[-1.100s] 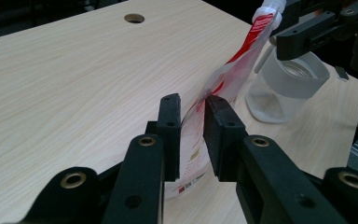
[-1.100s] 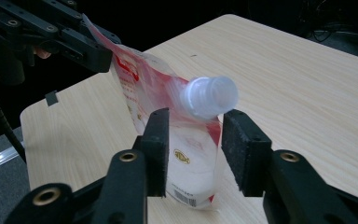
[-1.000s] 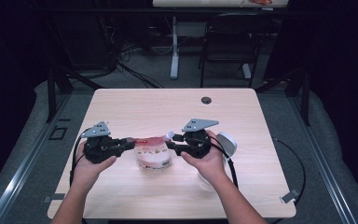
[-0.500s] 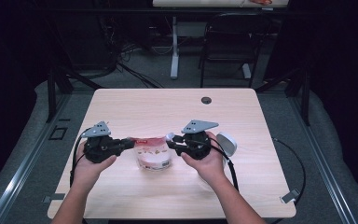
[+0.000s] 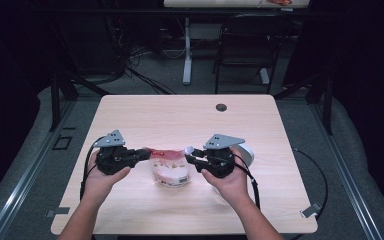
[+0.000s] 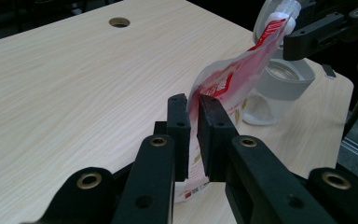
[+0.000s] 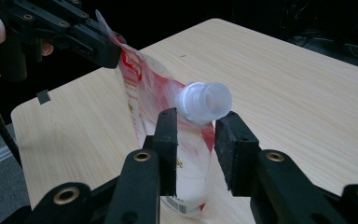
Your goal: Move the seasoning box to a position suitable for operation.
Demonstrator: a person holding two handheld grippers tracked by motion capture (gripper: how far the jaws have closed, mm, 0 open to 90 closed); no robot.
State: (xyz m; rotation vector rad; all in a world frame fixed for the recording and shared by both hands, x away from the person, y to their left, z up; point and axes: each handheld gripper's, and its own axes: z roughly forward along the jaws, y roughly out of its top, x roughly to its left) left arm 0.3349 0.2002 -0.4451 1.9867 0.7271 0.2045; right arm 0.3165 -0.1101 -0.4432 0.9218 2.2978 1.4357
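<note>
Fig.: pouch (image 5: 170,167) held upright betw. grippers. L gripper (image 6: 193,100) clamps its top corner; R gripper (image 7: 196,119), half-closed, grips neck below cap (image 7: 204,102); cap nearest R.

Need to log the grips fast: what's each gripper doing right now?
Left gripper: shut on the pouch, pinching its top edge.
Right gripper: shut on the pouch's white cap, its jaws having just closed in.

The pouch (image 5: 170,167) stands on the table (image 5: 180,115) between left gripper (image 5: 141,154) and right gripper (image 5: 190,159).
</note>
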